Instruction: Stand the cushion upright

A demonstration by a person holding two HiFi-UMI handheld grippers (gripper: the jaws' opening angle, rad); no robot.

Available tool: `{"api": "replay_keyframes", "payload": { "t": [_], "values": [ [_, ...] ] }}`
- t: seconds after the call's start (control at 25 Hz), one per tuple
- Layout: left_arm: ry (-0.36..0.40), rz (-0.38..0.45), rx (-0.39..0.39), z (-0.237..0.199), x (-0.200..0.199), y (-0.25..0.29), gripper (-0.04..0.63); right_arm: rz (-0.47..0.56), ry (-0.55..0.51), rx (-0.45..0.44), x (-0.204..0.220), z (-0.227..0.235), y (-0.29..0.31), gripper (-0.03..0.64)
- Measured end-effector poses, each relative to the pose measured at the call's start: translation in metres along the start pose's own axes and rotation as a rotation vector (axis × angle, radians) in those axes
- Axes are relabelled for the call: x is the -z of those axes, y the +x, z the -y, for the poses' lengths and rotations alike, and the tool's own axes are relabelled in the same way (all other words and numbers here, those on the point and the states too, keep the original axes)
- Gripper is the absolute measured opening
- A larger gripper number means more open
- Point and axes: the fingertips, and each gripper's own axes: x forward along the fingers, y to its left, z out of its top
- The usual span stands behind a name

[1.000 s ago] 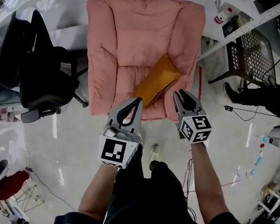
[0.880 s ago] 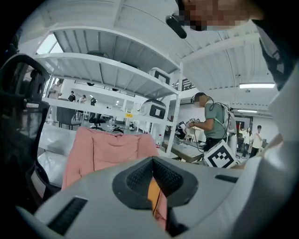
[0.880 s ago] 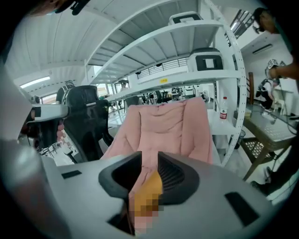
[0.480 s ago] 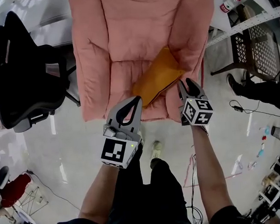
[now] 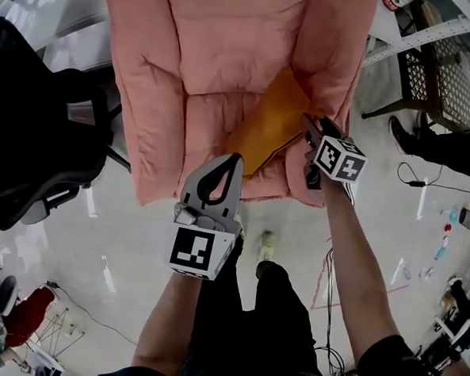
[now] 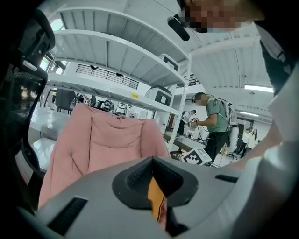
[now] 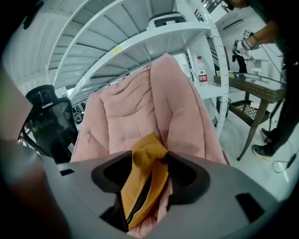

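Both grippers have sunk toward the pink padded armchair (image 5: 212, 65) on the glossy pale floor (image 5: 103, 231). Now the right gripper (image 5: 317, 124) straddles a corner of the orange fabric cushion (image 5: 267, 129), which lies slanted on the seat, and its jaws are opening. The left gripper (image 5: 235, 158) is pressed together.

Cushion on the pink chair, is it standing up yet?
Not yet. Done: the right gripper is at the orange cushion, which lies slanted on the pink armchair seat, leaning on one armrest. In hand: its jaws are opening around the cushion's corner, not squeezing. The left gripper is shut and empty. Left: grip the cushion and stand it upright.
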Motion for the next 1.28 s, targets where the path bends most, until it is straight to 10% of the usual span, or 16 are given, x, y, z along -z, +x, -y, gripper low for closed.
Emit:
{"api": "replay_keyframes", "payload": {
  "t": [0.44, 1.04, 1.28],
  "values": [
    [-0.023, -0.007, -0.027, -0.016, 0.006, -0.011, 0.006, -0.053, -0.014, -0.016, 0.007, -0.017, 0.015, 0.080],
    [-0.033, 0.037, -0.046, -0.007, -0.024, -0.029, 0.006, 0.000, -0.032, -0.152, -0.041, -0.092, -0.031, 0.057],
    [-0.039, 0.055, -0.058, -0.009, -0.040, -0.039, 0.006, -0.038, -0.226, -0.270, -0.060, -0.135, -0.037, 0.057]
  ]
}}
